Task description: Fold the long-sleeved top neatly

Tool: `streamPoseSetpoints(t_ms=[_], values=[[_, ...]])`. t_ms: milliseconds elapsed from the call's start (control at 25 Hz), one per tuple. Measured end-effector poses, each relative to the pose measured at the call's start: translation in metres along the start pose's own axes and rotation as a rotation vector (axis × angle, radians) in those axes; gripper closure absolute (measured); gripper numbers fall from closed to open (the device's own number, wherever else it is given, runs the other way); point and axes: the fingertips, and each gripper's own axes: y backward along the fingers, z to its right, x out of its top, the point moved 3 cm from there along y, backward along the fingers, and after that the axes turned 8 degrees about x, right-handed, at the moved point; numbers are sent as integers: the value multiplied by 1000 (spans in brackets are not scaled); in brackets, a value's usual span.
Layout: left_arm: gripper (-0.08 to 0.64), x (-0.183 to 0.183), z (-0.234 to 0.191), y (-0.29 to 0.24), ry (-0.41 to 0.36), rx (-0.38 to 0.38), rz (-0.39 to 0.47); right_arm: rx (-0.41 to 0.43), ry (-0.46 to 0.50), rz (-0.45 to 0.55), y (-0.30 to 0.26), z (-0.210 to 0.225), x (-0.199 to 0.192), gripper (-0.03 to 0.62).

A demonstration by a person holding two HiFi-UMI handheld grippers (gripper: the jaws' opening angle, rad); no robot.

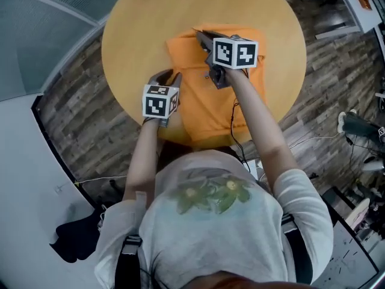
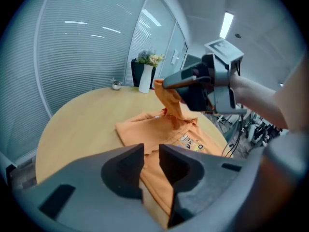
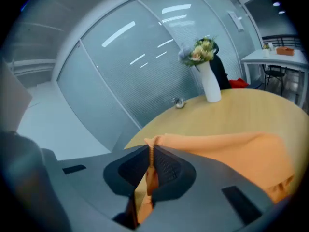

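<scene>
Nearest the person, the orange long-sleeved top (image 1: 207, 116) lies partly folded on the round wooden table (image 1: 123, 23), its near hem reaching about to the table's near rim. At the top's left edge the left gripper (image 1: 167, 76) hangs with its jaws a narrow gap apart; its own view shows orange cloth and bare wood below that gap and nothing clamped in it. Left of this gripper the tabletop is bare out to the rim, and only a narrower strip of wood shows along the top's right edge. Farther in, the right gripper (image 1: 201, 36) has its jaws closed on a fold of the top near its far edge, and the left gripper view shows that pinched fold drawn up off the table into a peak. Beyond the top the wood is open across to the far rim, where a white vase (image 3: 210, 85) of flowers (image 3: 202, 50) stands, a small shiny object (image 3: 179, 102) a little apart from it.
</scene>
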Motion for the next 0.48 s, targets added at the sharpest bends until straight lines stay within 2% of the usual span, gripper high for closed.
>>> streamPoseSetpoints(t_ms=[120,280,320,400,480], values=[[479,-8,-22,2,25,14,-8,-24,-4,-107,-48,-1,-43,552],[479,-17,-39,-2,33,13,-33,-25,-84,-199,-83,7,-86,552],[479,-17,-43,-4,33,9,-38,-12,-99,-211,-88,7,-92,537],[479,-17,-50,-8,32,1,-43,18,-110,-228,-93,5,-97,429],[479,-15,-53,-15,37,-13,-46,33,-91,-215,-85,1,-95,420]])
